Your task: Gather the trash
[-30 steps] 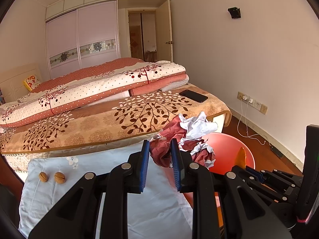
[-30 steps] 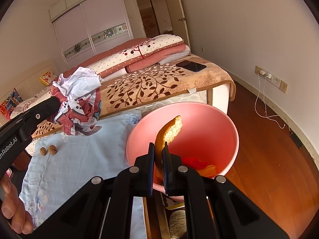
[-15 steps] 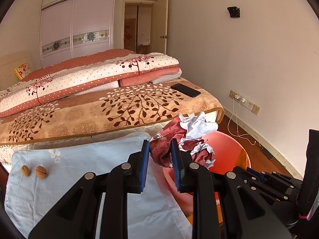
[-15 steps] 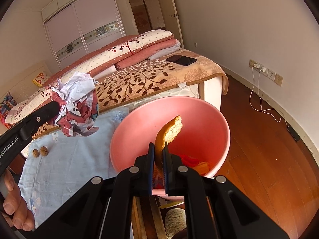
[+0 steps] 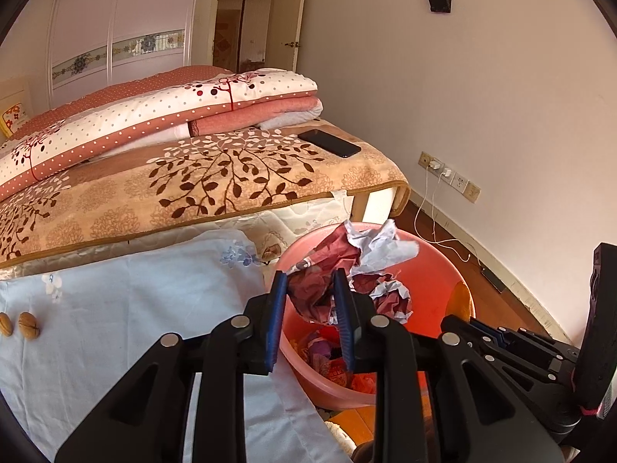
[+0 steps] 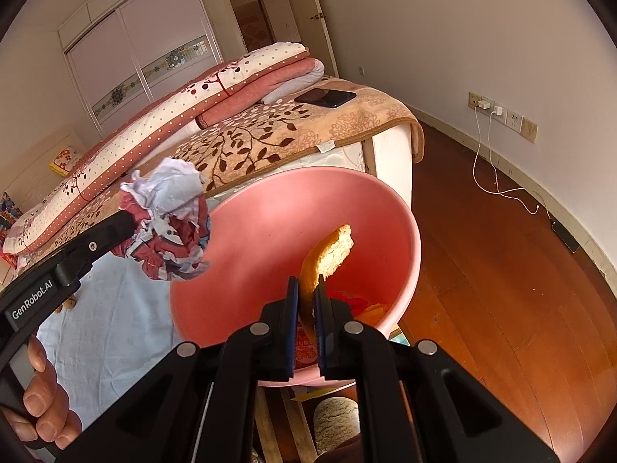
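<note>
In the left wrist view, the left gripper [image 5: 310, 281] is closed on a crumpled wad of red and white paper [image 5: 349, 270], pinched near its lower left so that most of the bulk sticks out ahead of the fingers and hangs above the pink basin [image 5: 443, 270]. That placement makes sense for a drop: the wad sits over the open mouth, where other scraps already lie at the bottom, so it should fall among them if released. The basin stands on the floor just beside the bed's edge and the light blue cloth [image 5: 135, 308], on which two walnuts [image 5: 21, 324] lie at the far left, well apart from the basin and probably next to collect. A dark phone [image 5: 329, 142] rests on the leaf-patterned blanket [image 5: 193, 189]; it does not look like trash. In the right wrist view, the right gripper [image 6: 306, 287] is clamped tight on a curved orange peel [image 6: 327, 254], gripped at its lower end so the pale inner side stands up over the basin's interior. It too appears poised for release, as the peel is inside the rim line. The left gripper enters from the left holding the paper wad near the basin's left rim, perhaps a little close to the edge for a clean drop.
</note>
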Motion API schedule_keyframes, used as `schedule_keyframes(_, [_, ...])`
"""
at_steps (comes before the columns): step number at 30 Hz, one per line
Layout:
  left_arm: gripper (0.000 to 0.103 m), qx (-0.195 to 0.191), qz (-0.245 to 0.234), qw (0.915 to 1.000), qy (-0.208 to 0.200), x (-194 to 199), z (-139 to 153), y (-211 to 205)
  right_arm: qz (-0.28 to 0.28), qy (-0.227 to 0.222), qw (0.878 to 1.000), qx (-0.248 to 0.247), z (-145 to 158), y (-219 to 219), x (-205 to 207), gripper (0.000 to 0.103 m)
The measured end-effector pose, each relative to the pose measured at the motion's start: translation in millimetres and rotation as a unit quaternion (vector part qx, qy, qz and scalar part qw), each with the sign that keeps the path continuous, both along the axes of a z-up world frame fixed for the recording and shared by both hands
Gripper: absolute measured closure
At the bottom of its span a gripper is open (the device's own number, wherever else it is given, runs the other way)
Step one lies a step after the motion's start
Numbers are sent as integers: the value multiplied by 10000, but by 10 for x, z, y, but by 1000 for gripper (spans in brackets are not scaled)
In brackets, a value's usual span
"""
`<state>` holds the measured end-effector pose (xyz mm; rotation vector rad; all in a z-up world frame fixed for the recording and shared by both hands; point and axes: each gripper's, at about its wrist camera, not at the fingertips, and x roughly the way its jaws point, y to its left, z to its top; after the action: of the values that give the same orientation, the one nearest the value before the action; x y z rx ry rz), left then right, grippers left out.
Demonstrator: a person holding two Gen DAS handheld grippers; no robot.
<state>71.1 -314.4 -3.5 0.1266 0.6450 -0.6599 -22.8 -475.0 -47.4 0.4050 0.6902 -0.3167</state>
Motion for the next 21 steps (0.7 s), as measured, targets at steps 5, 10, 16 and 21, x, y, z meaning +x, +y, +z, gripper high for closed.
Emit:
schedule_keyframes(5, [59, 13, -172, 9998, 122, 22, -65, -54, 2, 19, 10000, 26, -44, -39, 34, 96])
schedule_keyframes(10, [59, -4, -134, 9998, 151, 37, -73, -46, 21, 10, 10000, 44, -60, -46, 46, 90])
schedule_keyframes(16, [59, -21, 32, 9997, 260, 58, -63, 7, 95, -118, 9999, -35, -19, 15, 14, 63])
schedule_keyframes(21, [59, -117, 164, 9993, 304, 34, -11, 96, 152, -194, 9996, -156, 45, 111, -24, 56])
